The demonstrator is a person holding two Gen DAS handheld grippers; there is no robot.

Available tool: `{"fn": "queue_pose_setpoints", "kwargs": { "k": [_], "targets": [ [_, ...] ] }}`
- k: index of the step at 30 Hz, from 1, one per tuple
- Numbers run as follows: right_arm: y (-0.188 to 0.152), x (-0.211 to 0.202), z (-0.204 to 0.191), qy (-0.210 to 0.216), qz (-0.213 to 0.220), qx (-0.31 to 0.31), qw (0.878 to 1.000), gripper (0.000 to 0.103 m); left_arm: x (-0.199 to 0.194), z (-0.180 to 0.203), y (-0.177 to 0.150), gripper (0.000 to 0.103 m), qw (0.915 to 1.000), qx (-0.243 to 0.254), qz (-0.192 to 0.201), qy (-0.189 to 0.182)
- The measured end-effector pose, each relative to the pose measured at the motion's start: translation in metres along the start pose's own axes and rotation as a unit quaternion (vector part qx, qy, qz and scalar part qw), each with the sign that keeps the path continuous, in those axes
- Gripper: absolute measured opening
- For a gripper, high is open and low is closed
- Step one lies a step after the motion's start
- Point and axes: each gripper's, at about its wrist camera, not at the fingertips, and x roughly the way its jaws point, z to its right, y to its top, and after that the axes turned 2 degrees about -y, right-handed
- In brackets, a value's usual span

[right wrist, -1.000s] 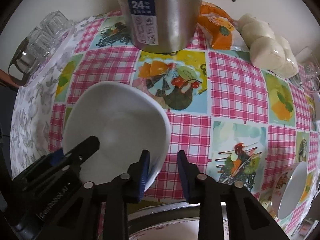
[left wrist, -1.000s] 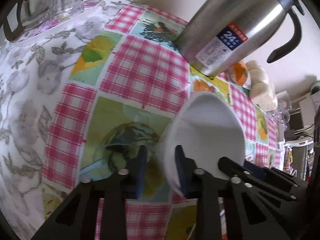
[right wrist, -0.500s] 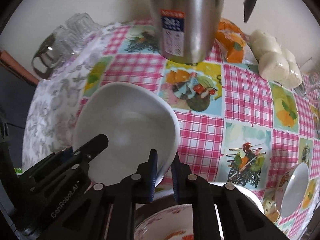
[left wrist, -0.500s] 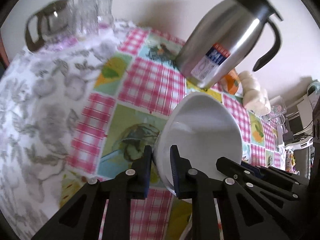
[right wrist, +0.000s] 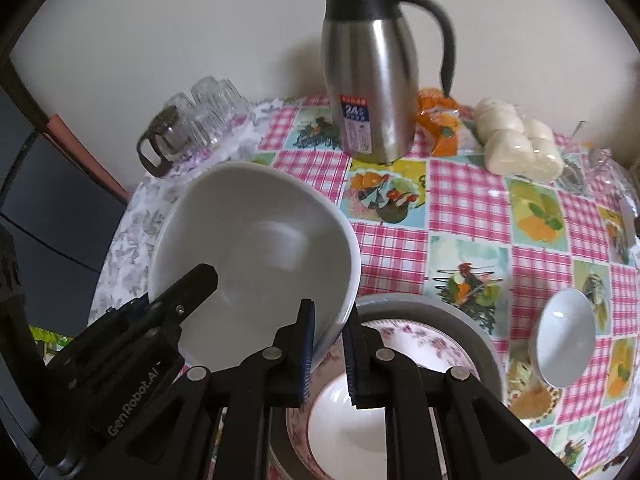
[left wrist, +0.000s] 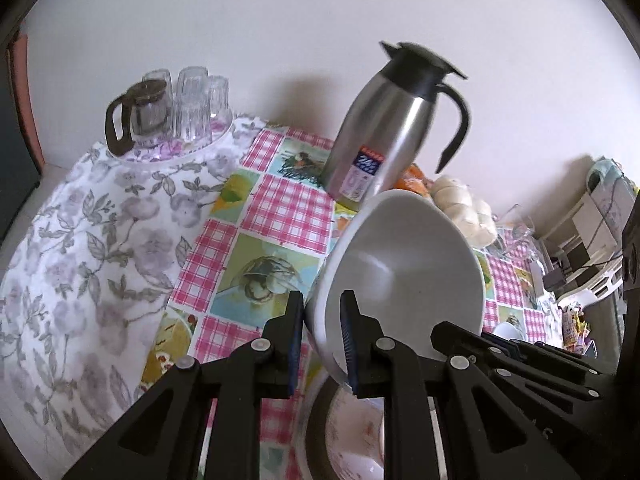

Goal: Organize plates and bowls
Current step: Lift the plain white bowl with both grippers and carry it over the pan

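A large white bowl (left wrist: 404, 264) (right wrist: 256, 252) hangs in the air above the table, held by both grippers on opposite rims. My left gripper (left wrist: 322, 340) is shut on its near rim. My right gripper (right wrist: 328, 350) is shut on its right rim. Below it lies a grey plate (right wrist: 472, 328) with a floral-rimmed plate (right wrist: 424, 340) and a white bowl (right wrist: 344, 424) stacked inside; the stack also shows in the left wrist view (left wrist: 348, 440). A small white bowl (right wrist: 560, 340) sits tilted at the right.
A steel thermos jug (right wrist: 372, 80) (left wrist: 384, 140) stands at the back. A glass teapot and glasses (left wrist: 168, 116) (right wrist: 192, 120) sit on a tray at back left. Buns (right wrist: 516, 144) and an orange packet (right wrist: 440, 124) lie at back right.
Both grippers closed on the white bowl's rim and lifted it off the tablecloth, up and back toward the plate stack, which has come into view beneath it.
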Motion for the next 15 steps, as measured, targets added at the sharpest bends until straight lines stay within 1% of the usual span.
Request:
{"fn": "queue_pose_setpoints", "kwargs": {
  "k": [5,8,12,15],
  "targets": [
    [-0.016,-0.033,0.014,0.014,0.034,0.01,0.999,0.015,-0.027,0.023,-0.012,0.019,0.9995,0.011,0.028,0.002],
    [-0.029,-0.051,0.028,0.029,0.058,0.027,0.998,0.015,-0.038,0.039,-0.022,0.019,0.999,0.018,0.042,0.006],
    [-0.049,-0.067,0.042,0.032,0.085,0.037,0.995,0.015,-0.041,0.057,-0.036,0.019,0.9985,0.029,0.046,0.008],
    [-0.06,-0.07,0.053,0.031,0.094,0.043,0.994,0.015,-0.037,0.068,-0.049,0.019,0.9983,0.038,0.044,0.012]
  ]
}}
